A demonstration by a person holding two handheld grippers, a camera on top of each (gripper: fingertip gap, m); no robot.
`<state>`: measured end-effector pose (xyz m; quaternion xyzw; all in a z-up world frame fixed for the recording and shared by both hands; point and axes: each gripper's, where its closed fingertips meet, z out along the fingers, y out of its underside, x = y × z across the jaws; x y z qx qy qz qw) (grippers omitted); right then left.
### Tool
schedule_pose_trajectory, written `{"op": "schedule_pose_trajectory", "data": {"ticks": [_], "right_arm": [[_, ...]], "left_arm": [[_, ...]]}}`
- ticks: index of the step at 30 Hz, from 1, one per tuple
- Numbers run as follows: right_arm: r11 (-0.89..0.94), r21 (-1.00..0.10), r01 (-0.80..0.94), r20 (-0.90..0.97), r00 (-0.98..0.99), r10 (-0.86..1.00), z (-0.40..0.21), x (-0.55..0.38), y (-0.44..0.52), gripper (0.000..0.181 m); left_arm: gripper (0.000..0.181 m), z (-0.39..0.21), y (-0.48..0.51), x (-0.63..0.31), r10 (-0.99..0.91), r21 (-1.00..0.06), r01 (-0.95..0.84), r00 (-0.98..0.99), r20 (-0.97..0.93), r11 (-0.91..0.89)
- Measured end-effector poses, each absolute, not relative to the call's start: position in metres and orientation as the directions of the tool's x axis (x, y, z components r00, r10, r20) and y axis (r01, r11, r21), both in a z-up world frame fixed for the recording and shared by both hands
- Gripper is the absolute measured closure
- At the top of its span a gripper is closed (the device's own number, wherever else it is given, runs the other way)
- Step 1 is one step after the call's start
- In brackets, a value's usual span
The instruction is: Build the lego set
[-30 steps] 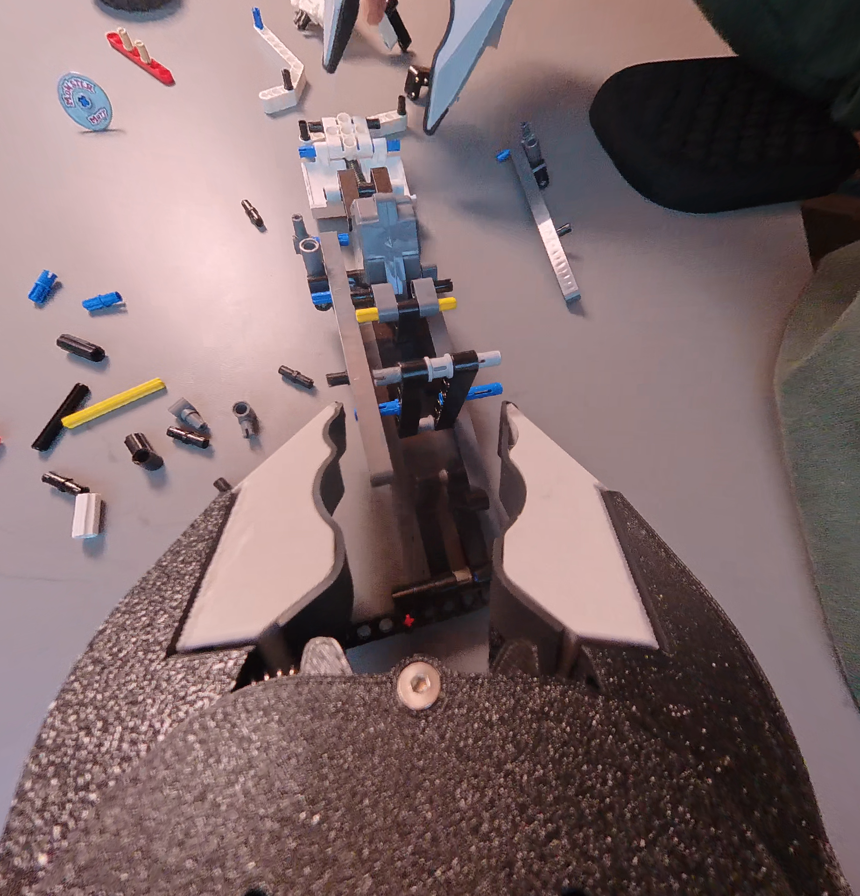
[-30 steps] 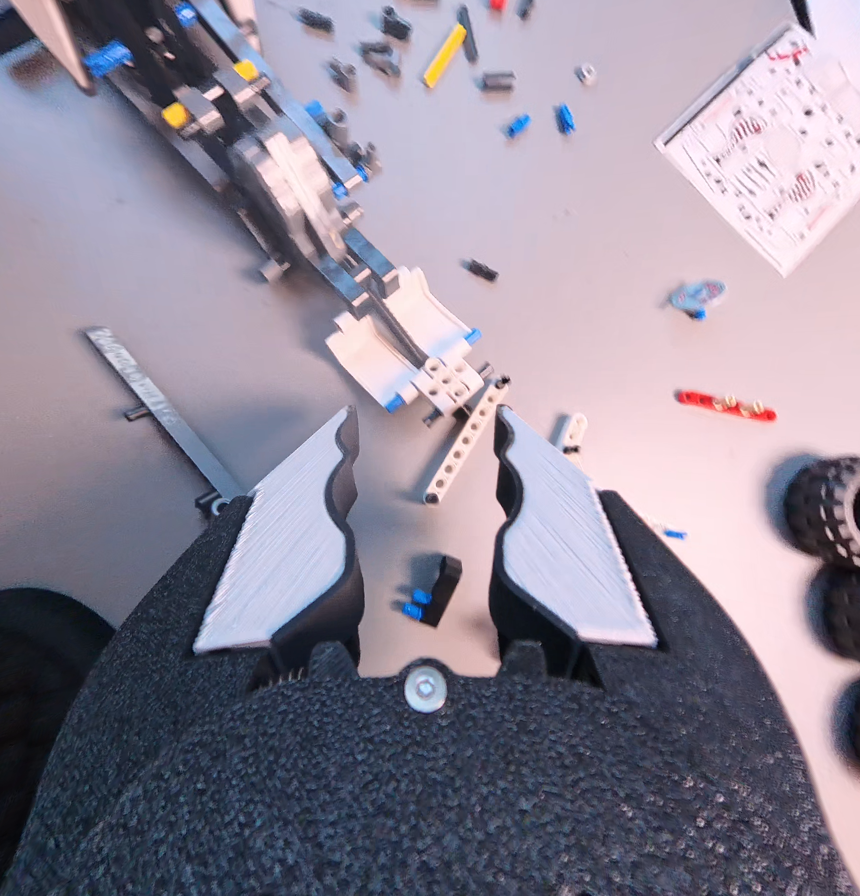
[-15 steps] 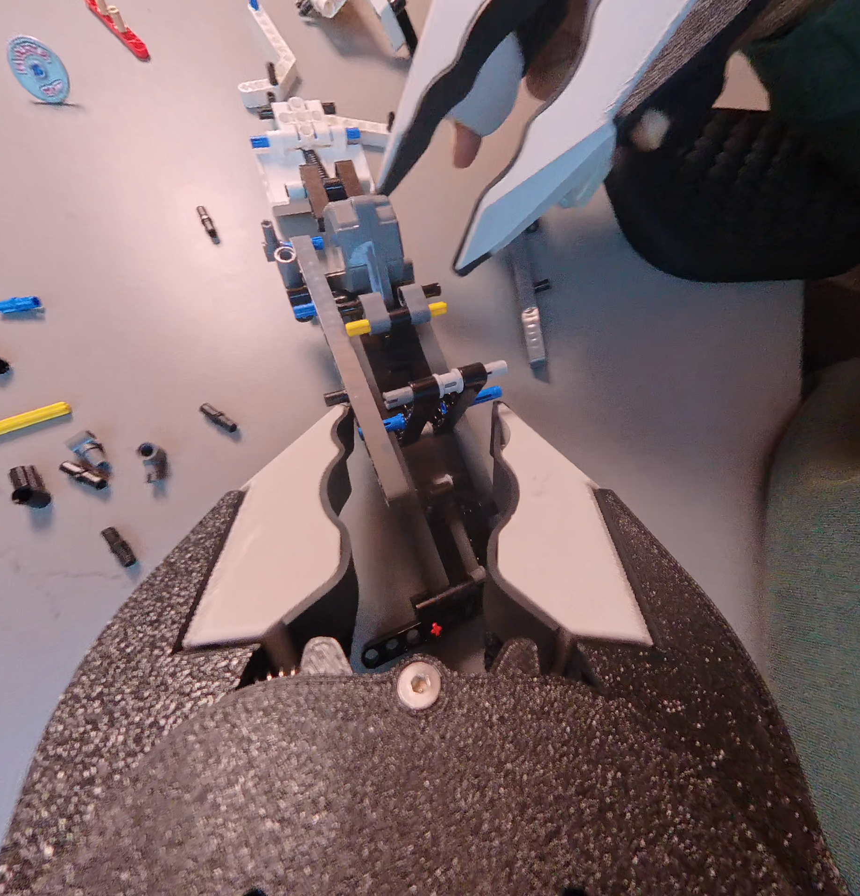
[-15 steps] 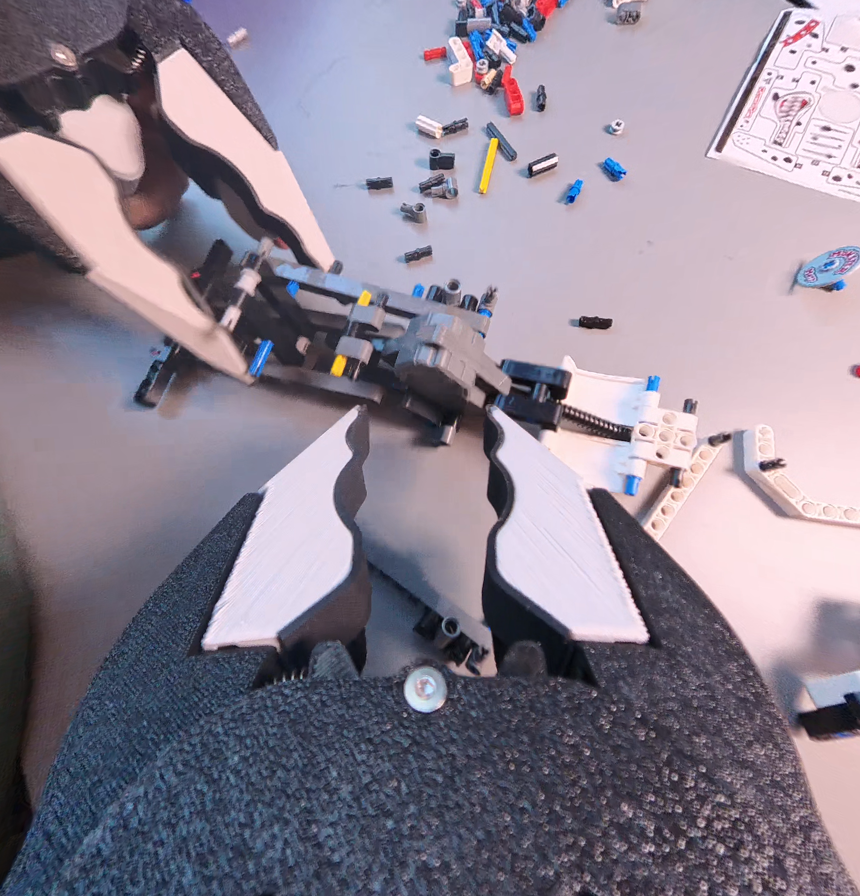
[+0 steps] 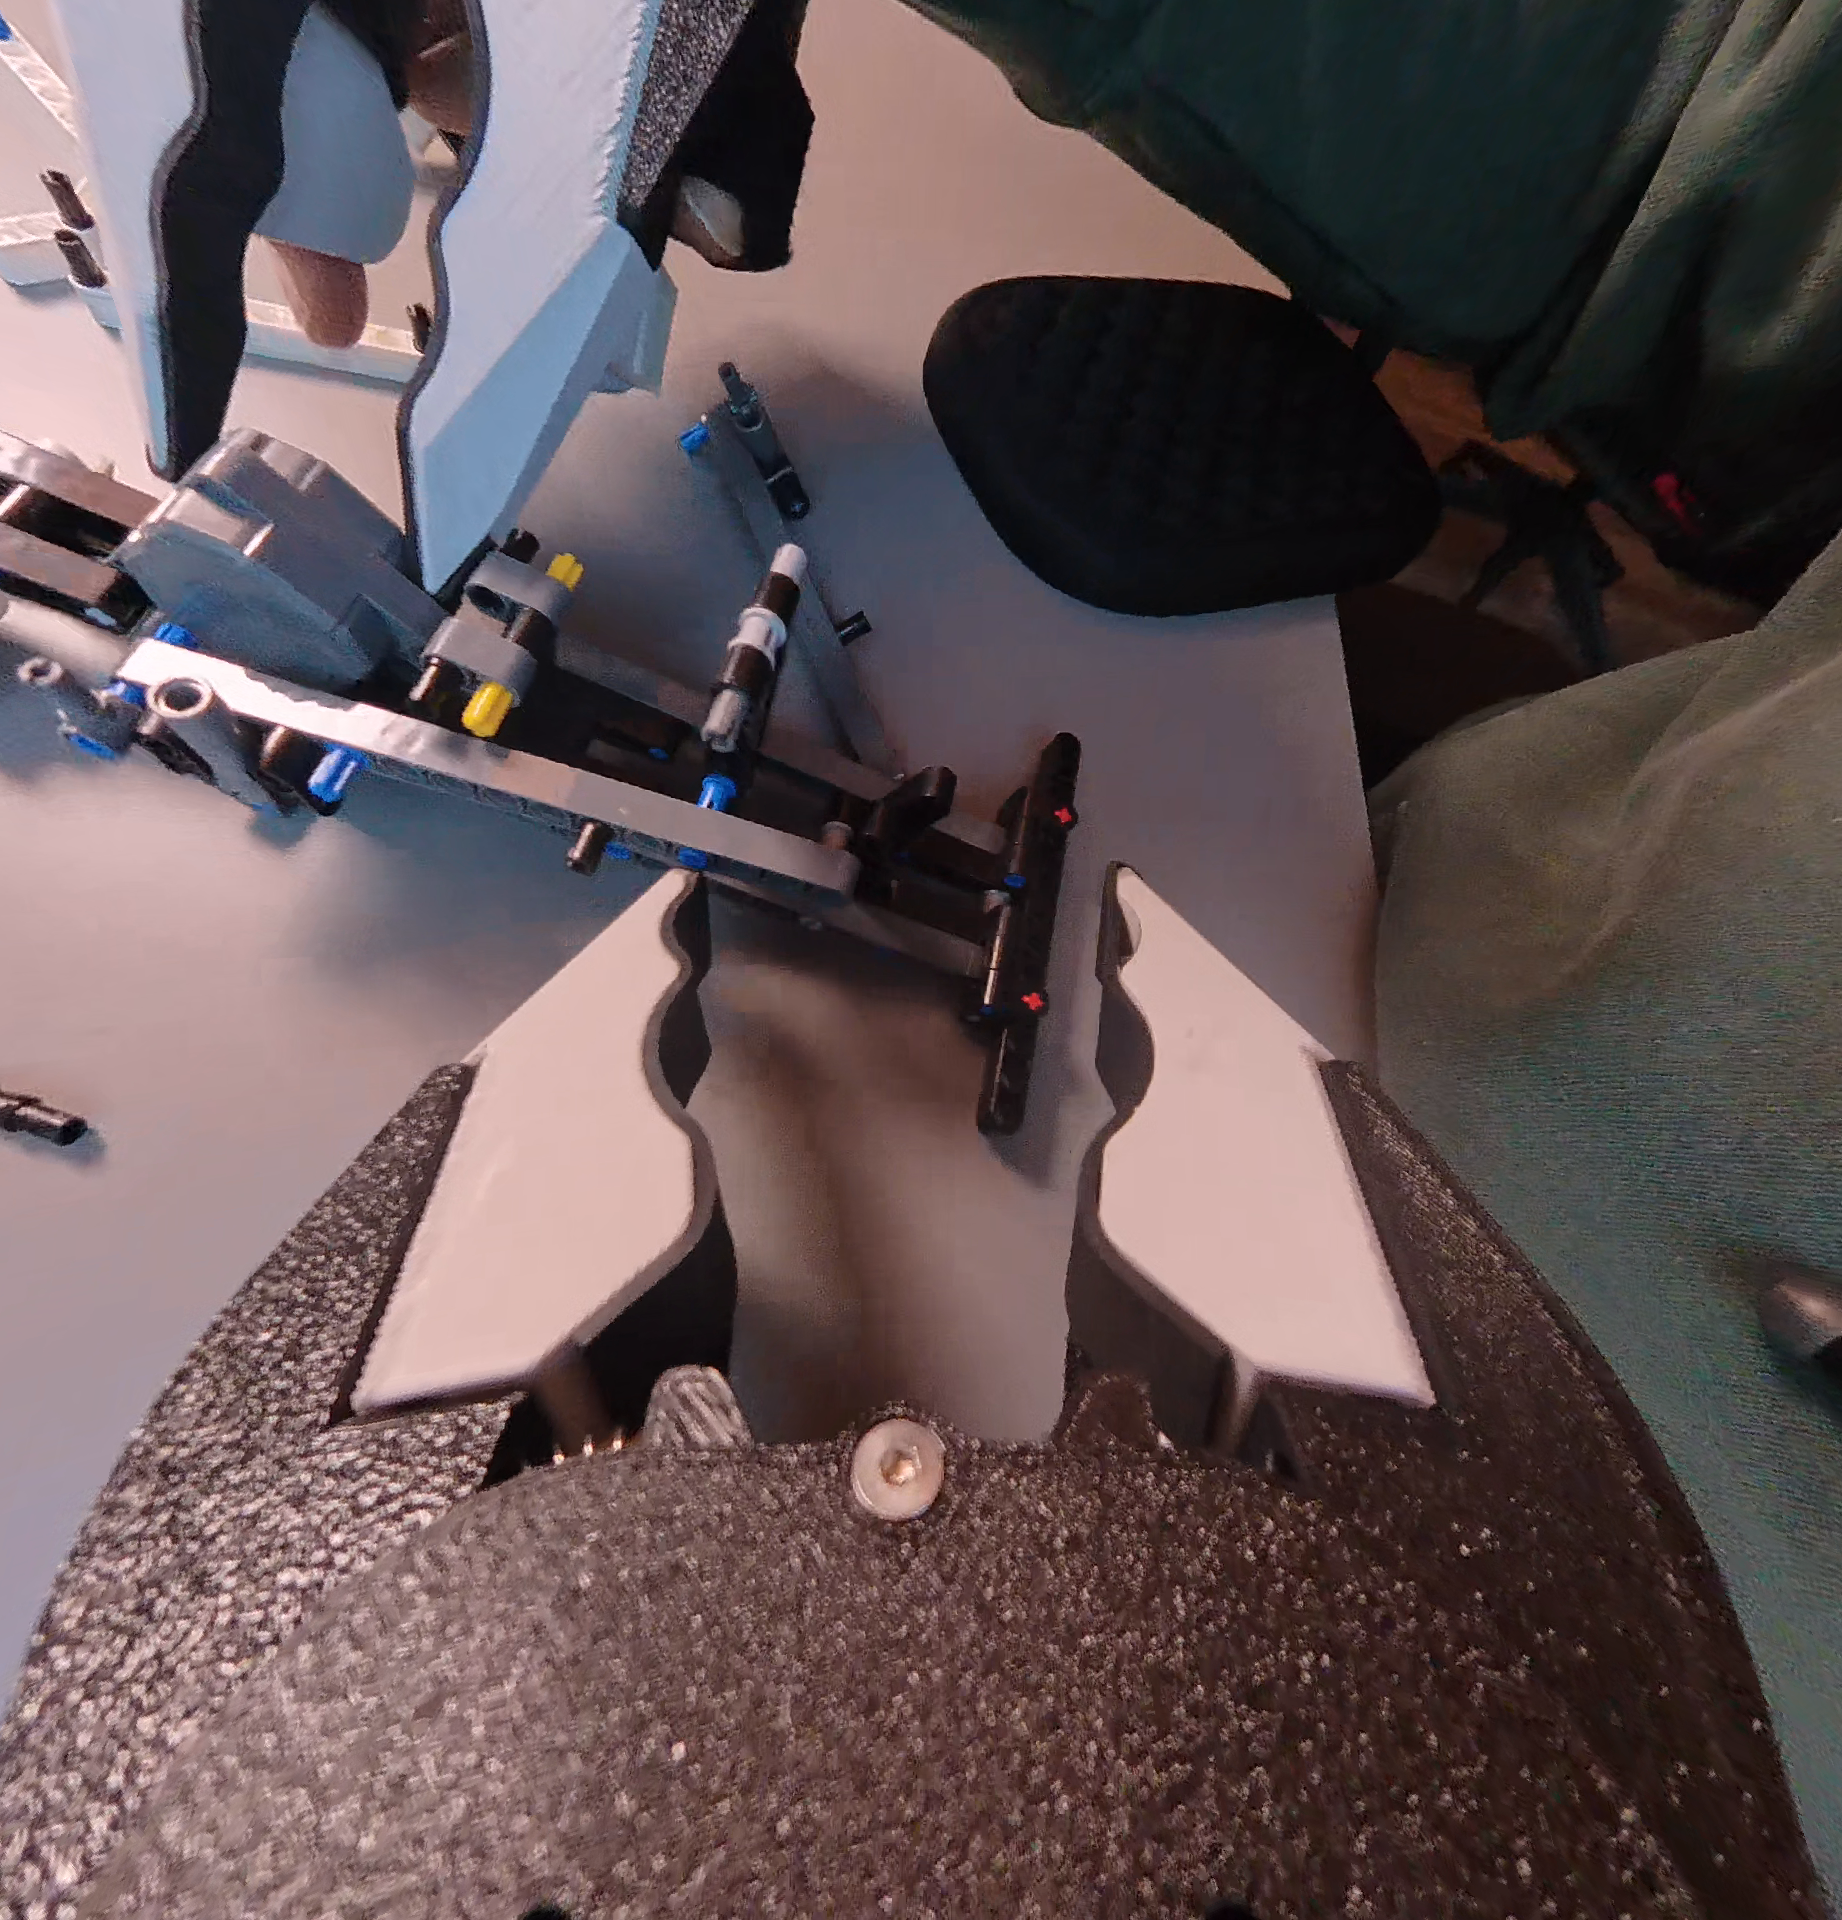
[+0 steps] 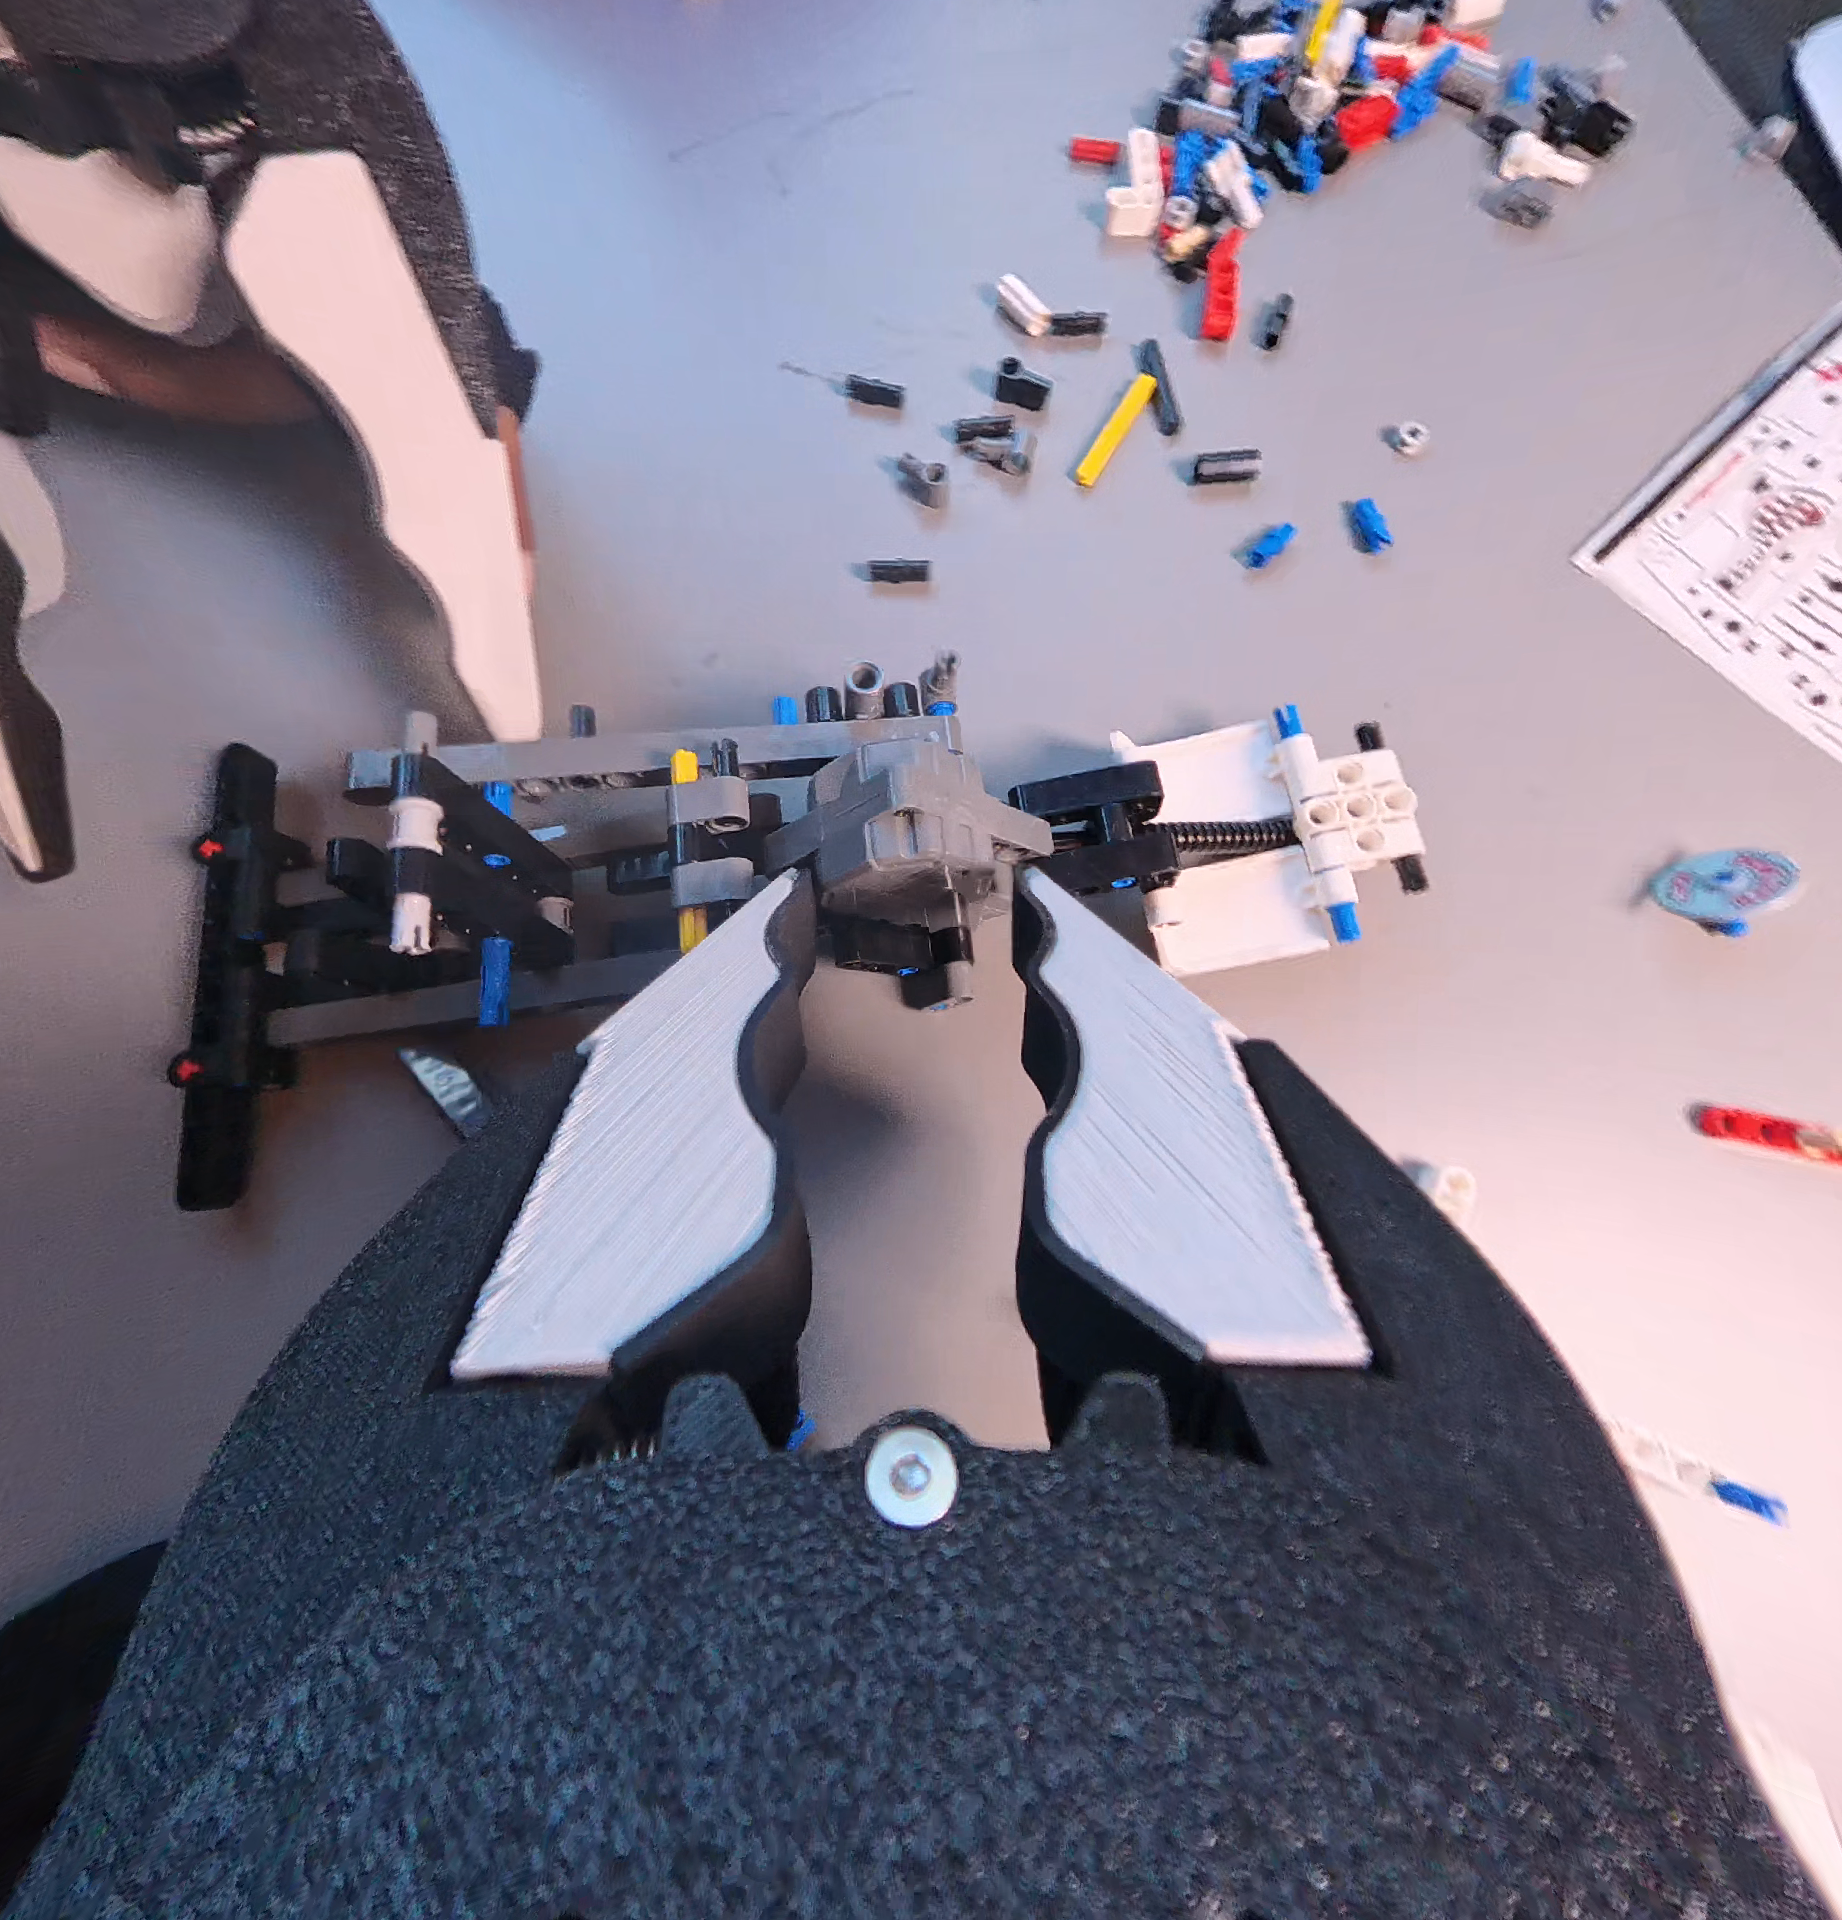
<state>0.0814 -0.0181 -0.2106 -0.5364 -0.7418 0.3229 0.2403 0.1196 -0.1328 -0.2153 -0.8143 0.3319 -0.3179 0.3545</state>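
Grey tabletop (image 6: 688,312) is carrying everything: right gripper (image 6: 912,883) is straddling the grey housing (image 6: 912,831) of the lego chassis (image 6: 584,831), jaws apart; left gripper (image 5: 901,883) is gaping empty at its black end beam (image 5: 1021,935); loose pieces (image 6: 1312,114) are lying beyond

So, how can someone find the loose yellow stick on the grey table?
Start at the long grey and black lego chassis. Beyond it lie scattered small parts before the big pile. There the thin yellow axle lies beside a black one, the only long yellow loose piece.
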Motion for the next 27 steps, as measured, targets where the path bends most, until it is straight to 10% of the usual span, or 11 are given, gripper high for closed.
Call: {"op": "schedule_pose_trajectory", "data": {"ticks": [11,27], "right_arm": [[-0.391,-0.686,0.614,-0.285,0.268,0.920,-0.201,0.079,-0.017,0.107],[-0.225,-0.657,0.720,-0.240,0.083,0.967,-0.199,0.069,-0.023,0.147]], "left_arm": [[0.116,-0.209,-0.090,0.048,-0.668,-0.790,-0.238,0.695,0.268,-0.565],[0.118,-0.187,-0.079,-0.015,-0.561,-0.856,-0.276,0.828,0.019,-0.437]]}}
